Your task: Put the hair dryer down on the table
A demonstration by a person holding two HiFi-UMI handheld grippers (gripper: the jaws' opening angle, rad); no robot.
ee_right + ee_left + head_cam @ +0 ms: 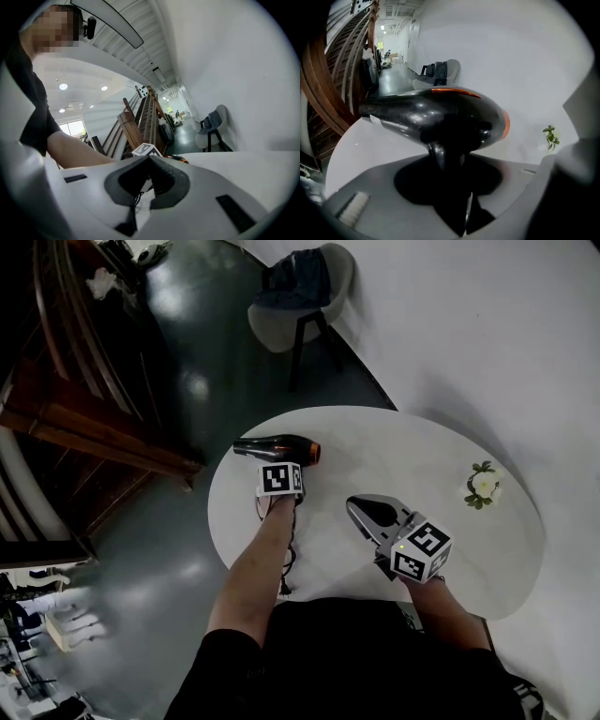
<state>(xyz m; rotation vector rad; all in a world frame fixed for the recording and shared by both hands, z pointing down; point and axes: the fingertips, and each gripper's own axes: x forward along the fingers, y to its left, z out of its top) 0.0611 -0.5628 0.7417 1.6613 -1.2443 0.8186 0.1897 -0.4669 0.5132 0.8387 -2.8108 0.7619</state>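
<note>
A black hair dryer (277, 448) with an orange ring at its rear is held over the far left part of the round white table (394, 442), barrel level and pointing left. My left gripper (281, 470) is shut on its handle. In the left gripper view the dryer's body (440, 112) stands just above the jaws of my left gripper (450, 159). Its cord (287, 559) trails back along the person's forearm. Whether the dryer touches the tabletop I cannot tell. My right gripper (361, 512) hovers over the table's middle, shut and empty, and the right gripper view shows its pads (150, 161) meeting.
A small sprig with a white flower (483, 484) lies at the table's right side. Beyond the table stands a grey chair (300, 296) with a dark garment on it. A wooden staircase (84, 381) runs along the left over a glossy dark floor.
</note>
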